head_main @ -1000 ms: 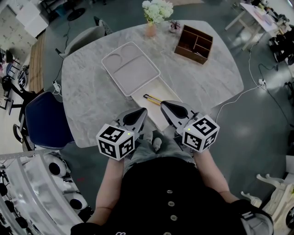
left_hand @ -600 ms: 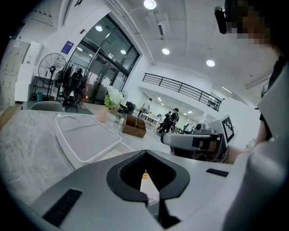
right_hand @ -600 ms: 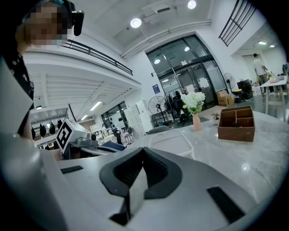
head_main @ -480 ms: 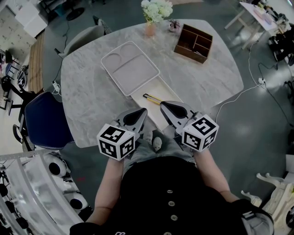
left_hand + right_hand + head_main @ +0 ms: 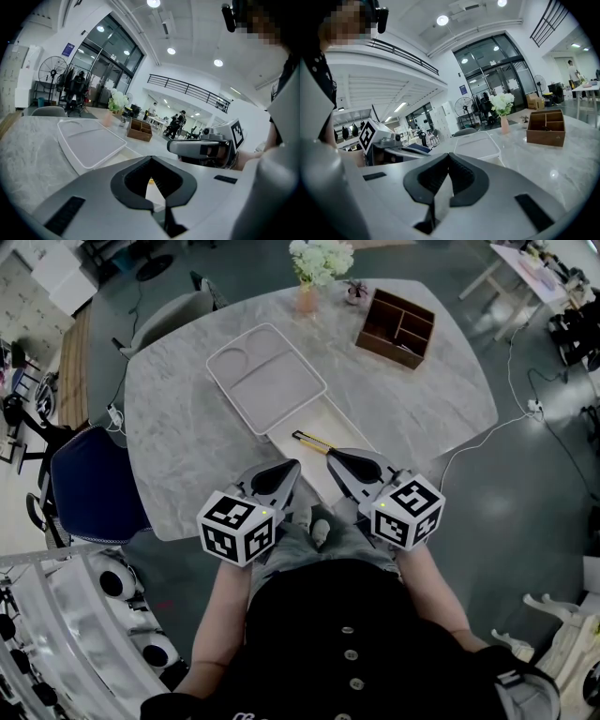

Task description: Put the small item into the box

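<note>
Two grippers, both with jaws together and nothing in them.

Head view: left gripper (image 5: 292,465) and right gripper (image 5: 330,454) sit side by side over the near edge of the table (image 5: 187,456), tips pointing away from the person. The white box (image 5: 314,470) runs between and just ahead of them. The small item (image 5: 309,442), a thin yellow-and-black stick, looks to lie inside the box at its far end, just ahead of the right tips. The lid (image 5: 267,381) lies farther ahead and left, its corner at the box's far end. A brown organizer (image 5: 396,329) stands well ahead and right.

Left gripper view: pads meet at the tips and grip nothing. A pale strip of box shows through the gap behind them. The lid is ahead left, the right gripper close on the right.

Right gripper view: pads are closed tip to tip and empty. The lid is straight ahead, the organizer far right.

If the white box is the target, the item already lies where the task wants it. If the organizer is meant, it does not.

Risks, as I judge them: the stick lies flat and thin, so a pinch could slip or scrape the box floor. The box is at the table edge, so a nudge from either gripper could tip it off. The lid corner crowds the item.
</note>
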Tool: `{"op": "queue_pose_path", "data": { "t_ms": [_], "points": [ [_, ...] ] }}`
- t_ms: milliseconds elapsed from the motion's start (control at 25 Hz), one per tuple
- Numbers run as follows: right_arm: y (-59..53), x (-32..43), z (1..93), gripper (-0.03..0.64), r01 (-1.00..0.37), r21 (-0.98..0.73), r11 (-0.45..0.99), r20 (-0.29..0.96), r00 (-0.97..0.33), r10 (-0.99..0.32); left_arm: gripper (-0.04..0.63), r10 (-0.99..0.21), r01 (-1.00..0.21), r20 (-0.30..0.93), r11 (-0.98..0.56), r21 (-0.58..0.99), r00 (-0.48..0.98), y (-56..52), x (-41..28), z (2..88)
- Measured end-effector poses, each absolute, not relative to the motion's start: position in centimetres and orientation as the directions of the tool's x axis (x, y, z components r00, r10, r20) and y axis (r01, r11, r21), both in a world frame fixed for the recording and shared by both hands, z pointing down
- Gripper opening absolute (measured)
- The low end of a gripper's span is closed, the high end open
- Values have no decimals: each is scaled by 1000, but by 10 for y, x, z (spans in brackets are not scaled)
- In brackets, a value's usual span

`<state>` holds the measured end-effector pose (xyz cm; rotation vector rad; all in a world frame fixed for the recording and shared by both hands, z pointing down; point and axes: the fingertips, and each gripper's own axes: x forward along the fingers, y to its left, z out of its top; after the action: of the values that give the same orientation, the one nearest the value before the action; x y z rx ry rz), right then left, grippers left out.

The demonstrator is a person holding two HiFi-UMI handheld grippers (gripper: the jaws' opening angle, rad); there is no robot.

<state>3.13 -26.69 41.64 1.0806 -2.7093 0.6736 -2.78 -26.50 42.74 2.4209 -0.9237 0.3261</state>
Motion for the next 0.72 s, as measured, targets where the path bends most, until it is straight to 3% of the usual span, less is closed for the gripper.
{"op": "queue_pose_path", "data": {
  "t_ms": [720],
  "points": [
    [-268, 33, 420, 2, -686, -360, 632, 299, -727, -619, 17, -534, -661, 391, -636, 398, 749, -264, -26, 429]
  ]
}}
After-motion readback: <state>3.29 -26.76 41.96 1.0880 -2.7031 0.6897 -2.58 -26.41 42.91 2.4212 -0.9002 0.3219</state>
